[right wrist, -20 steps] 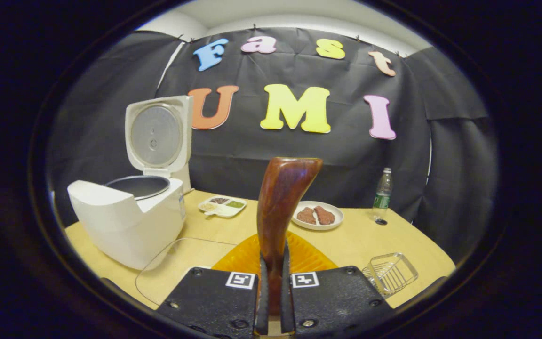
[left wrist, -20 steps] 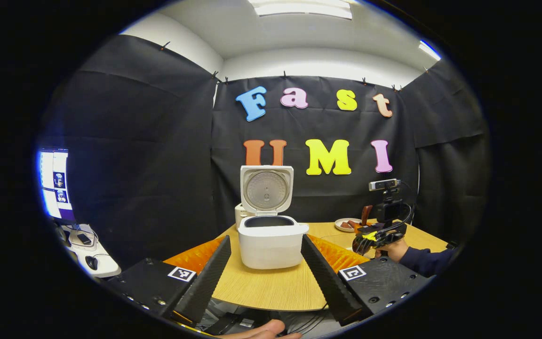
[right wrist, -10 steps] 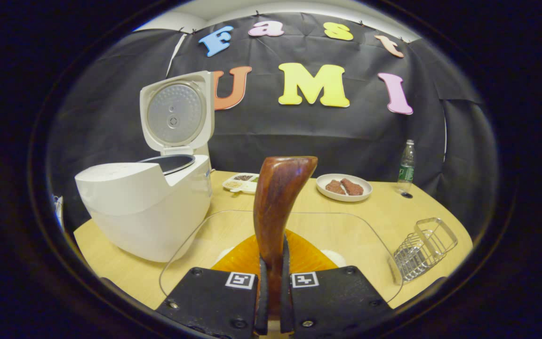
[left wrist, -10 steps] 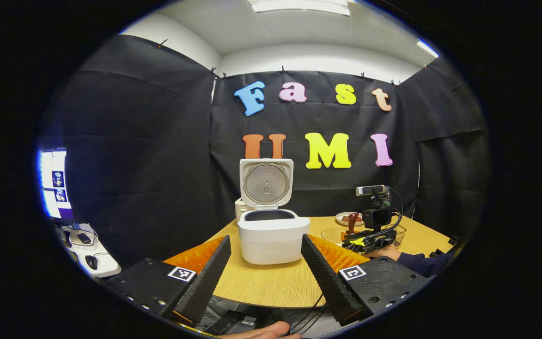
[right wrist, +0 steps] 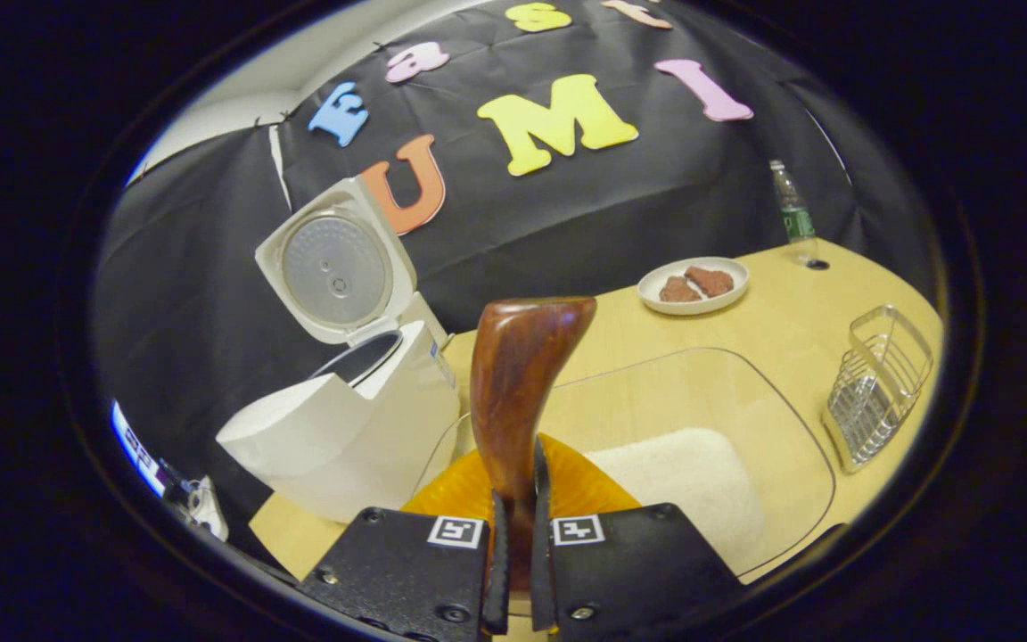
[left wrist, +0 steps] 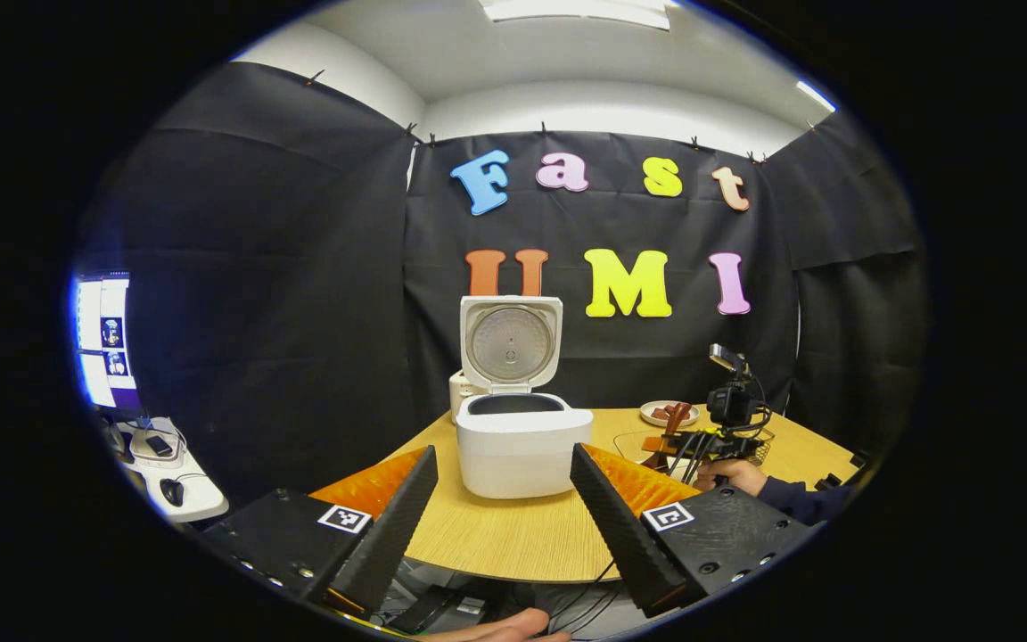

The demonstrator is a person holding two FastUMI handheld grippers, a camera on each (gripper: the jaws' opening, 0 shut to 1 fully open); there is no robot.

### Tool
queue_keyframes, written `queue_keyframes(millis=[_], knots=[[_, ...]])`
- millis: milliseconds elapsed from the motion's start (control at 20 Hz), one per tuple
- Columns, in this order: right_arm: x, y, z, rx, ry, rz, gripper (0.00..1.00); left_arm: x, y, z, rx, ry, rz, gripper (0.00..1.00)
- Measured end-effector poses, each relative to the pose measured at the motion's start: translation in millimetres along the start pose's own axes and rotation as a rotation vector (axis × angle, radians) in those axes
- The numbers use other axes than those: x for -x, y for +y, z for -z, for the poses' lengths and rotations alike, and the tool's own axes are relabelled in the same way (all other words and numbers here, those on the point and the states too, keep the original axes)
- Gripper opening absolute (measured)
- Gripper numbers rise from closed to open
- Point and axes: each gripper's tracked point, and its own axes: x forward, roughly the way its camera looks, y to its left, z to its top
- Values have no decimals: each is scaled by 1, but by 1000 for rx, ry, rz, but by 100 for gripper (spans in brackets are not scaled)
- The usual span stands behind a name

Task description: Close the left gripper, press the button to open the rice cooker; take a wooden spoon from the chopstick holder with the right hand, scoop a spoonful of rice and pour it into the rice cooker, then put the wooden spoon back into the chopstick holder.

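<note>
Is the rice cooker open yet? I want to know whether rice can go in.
Open. The rice cooker's lid stands upright behind the body, and the dark rim of the inner pot is exposed.

Wooden surface (right wrist: 772,312) with kitchen things

Ahead-left of the right tool (right wrist: 513,571) stands the open cooker (right wrist: 344,428); just ahead, a clear tray (right wrist: 745,392) of rice (right wrist: 692,481); right, a wire holder (right wrist: 879,383); farther off, a plate (right wrist: 694,285) and bottle (right wrist: 792,214).
</note>
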Motion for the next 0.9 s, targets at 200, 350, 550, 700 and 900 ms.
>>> queue_keyframes(millis=[200, 350, 550, 700, 900], knots=[[6, -7, -14, -197, -7, -58, 15, -2, -5, 2, -30, 6, -1, 95], [11, -21, -28, -372, -16, -91, 15, -2, -7, -2, -34, -2, -1, 95], [20, -48, -48, -530, -55, -106, 15, -8, -9, -5, -28, 0, -6, 95], [27, -59, -59, -612, -67, -149, 15, -21, -11, -10, -27, 8, -23, 95], [41, -62, -91, -812, -112, -289, 15, -40, -15, -24, -40, 8, -41, 95]])
